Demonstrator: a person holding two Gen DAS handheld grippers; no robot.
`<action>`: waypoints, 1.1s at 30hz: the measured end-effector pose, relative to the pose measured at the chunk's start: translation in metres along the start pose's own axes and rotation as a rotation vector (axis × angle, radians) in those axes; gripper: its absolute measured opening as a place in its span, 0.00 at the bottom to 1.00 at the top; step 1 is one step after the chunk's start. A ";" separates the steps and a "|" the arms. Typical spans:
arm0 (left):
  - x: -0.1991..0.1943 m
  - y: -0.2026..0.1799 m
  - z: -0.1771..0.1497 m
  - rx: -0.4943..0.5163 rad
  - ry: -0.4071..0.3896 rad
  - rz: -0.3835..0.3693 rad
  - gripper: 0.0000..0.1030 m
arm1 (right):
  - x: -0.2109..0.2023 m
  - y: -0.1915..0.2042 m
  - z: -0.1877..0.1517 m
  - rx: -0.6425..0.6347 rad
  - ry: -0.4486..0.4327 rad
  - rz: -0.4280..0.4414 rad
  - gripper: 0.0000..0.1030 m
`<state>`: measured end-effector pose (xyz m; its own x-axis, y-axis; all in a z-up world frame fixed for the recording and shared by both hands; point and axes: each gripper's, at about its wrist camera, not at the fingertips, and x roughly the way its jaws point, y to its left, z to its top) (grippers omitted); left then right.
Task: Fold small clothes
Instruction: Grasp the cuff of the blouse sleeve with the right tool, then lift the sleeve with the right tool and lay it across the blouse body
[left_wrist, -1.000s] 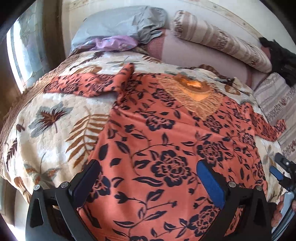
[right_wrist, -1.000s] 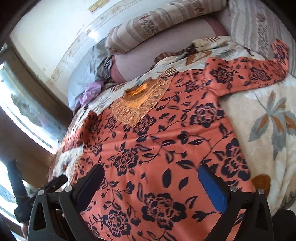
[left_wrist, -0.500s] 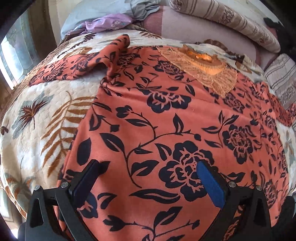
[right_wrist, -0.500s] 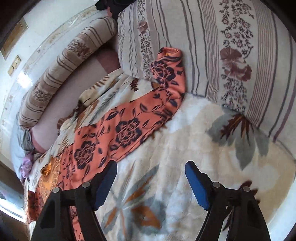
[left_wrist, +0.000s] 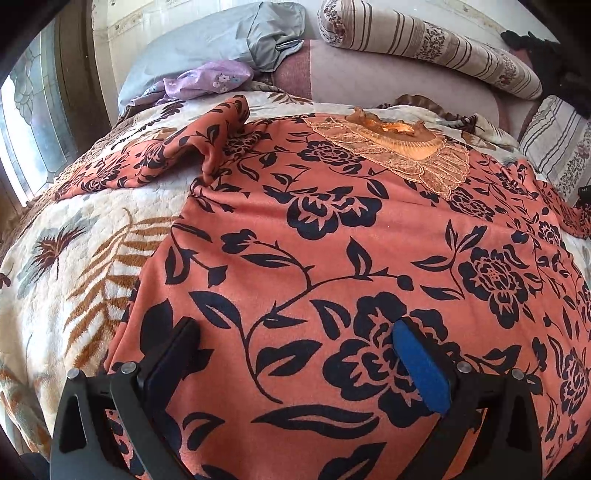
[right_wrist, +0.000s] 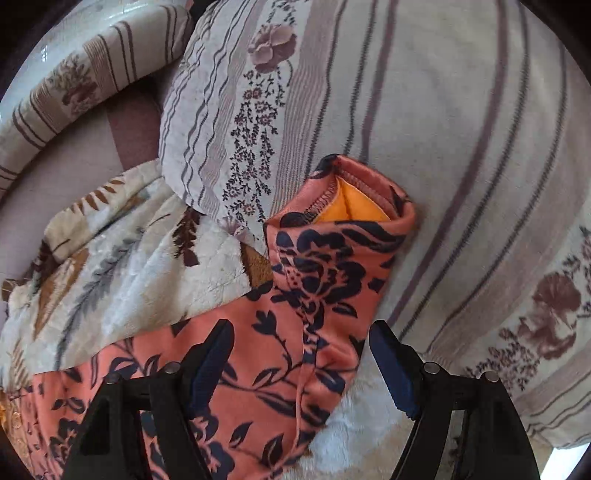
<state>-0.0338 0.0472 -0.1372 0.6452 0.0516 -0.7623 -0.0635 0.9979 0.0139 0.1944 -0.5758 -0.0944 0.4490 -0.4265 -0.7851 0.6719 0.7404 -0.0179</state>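
Observation:
A coral garment (left_wrist: 332, 229) with black flowers and a gold embroidered neck (left_wrist: 402, 147) lies spread on a leaf-print blanket (left_wrist: 74, 258). Its left sleeve (left_wrist: 147, 166) is bunched at the shoulder. My left gripper (left_wrist: 295, 354) is open low over the garment's lower body. In the right wrist view the right sleeve (right_wrist: 314, 295) ends at a cuff (right_wrist: 351, 206) with an orange lining, resting against a striped pillow (right_wrist: 461, 147). My right gripper (right_wrist: 301, 354) is open, its jaws on either side of the sleeve just short of the cuff.
A grey pillow (left_wrist: 214, 44) and purple cloth (left_wrist: 207, 77) lie at the bed's head by a window (left_wrist: 33, 122). A striped bolster (left_wrist: 436, 48) lies along the back, also in the right wrist view (right_wrist: 74, 81). A mauve cushion (left_wrist: 388, 81) sits under it.
My right gripper has swung from the garment's body out along the right sleeve and now stands over the cuff. My left gripper moved closer over the body, then tilted back slightly.

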 end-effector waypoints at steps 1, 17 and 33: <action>0.000 0.000 -0.001 0.002 -0.003 0.001 1.00 | 0.010 -0.001 0.003 0.001 0.030 -0.029 0.32; 0.001 0.000 -0.001 -0.004 -0.009 -0.002 1.00 | -0.138 -0.048 0.063 0.117 -0.129 0.241 0.03; -0.004 0.002 -0.006 0.002 -0.013 -0.012 1.00 | -0.071 -0.083 -0.058 0.271 0.133 0.383 0.95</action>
<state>-0.0408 0.0490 -0.1380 0.6561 0.0404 -0.7536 -0.0540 0.9985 0.0065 0.0722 -0.5769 -0.0732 0.6267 -0.0667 -0.7764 0.6102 0.6617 0.4357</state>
